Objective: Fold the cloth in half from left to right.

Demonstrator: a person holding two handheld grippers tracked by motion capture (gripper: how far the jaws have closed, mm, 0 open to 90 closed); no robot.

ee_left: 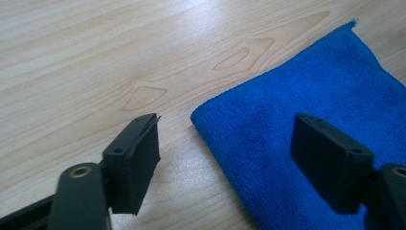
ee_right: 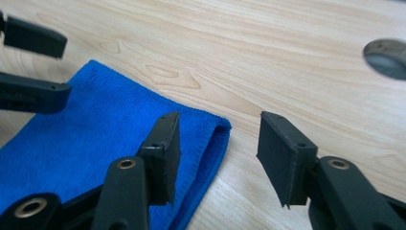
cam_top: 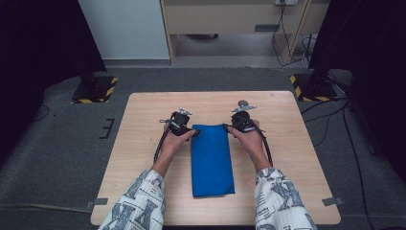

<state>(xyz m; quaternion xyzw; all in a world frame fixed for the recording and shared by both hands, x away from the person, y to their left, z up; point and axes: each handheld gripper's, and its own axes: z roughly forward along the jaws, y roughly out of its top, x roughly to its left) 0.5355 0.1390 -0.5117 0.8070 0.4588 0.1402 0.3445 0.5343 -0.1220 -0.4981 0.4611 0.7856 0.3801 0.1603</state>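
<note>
A folded blue microfibre cloth (cam_top: 211,160) lies flat near the middle of the light wooden table (cam_top: 143,115), a long rectangle running from the far middle toward the person's edge. In the high view both hands sit at its far end: the left black two-jaw gripper (cam_top: 194,131) at the far left corner, the right black two-jaw gripper (cam_top: 227,127) at the far right corner, the cloth's far edge between them. In the left gripper view the left gripper (ee_left: 225,153) has jaws spread wide, straddling the cloth's (ee_left: 306,120) corner; one jaw over bare table (ee_left: 119,52), the other over blue fabric, neither seen pinching it. In the right gripper view the right gripper (ee_right: 218,155) is also wide apart, one jaw over the cloth (ee_right: 95,129) just inside its rounded folded edge, the other over bare wood (ee_right: 268,52) beside it; contact with the fabric can't be told. The left gripper's (ee_right: 64,67) two jaws show at the upper left there, at the opposite corner. A dark round spot (ee_right: 387,58) sits on the table top at the right edge of that view. Patterned white-and-blue sleeves (cam_top: 139,201) cover both forearms. Grey carpet floor (cam_top: 57,143) surrounds the table, with black stand bases with yellow-black hazard stripes (cam_top: 95,90) at both far sides.
</note>
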